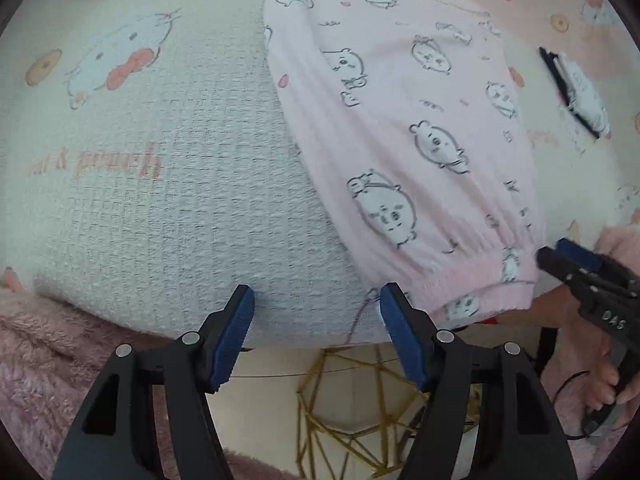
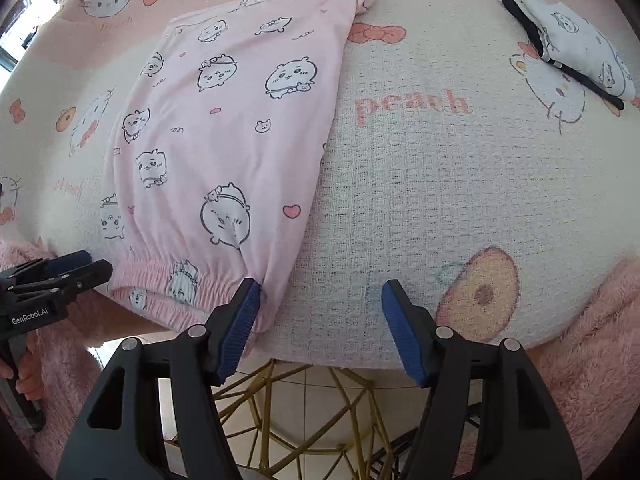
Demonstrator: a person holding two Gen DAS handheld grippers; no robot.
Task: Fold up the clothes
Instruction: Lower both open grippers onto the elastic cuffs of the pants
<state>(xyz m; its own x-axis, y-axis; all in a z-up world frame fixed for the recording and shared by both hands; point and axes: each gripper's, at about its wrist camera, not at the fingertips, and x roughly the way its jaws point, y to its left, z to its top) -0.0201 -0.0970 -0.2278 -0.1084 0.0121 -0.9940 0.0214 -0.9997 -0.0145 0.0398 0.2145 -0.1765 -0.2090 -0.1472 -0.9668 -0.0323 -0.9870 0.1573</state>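
Cover: knit cartoon-print table cover [image 2: 420,184] spread flat, gives me a soft working face right to the near edge.
Pants: pink printed pyjama pants [image 2: 224,120] lie on the cover, left of centre in my right view, legs look laid one over the other into one long strip; elastic waistband [image 2: 176,284] sits at the near edge so I can reach it from my seat.
Fold state: lengthwise doubling seems to be in; whether a crosswise fold is due or it was opened out, can't settle.
Second garment: small white printed bundle with dark trim [image 2: 576,40] parked at the far right, well apart, likely out of the way as a done piece, but too far off to be sure.
Left tongs: my left gripper [image 1: 316,320] spread wide, holding nothing, hanging at the table edge just left of the waistband [image 1: 472,280].
Right tongs: my right gripper [image 2: 320,312] spread too, empty, its left finger [image 2: 240,328] just at the waistband corner, touching or not unclear.
Why: both flank the waistband, placed to pinch its two corners.
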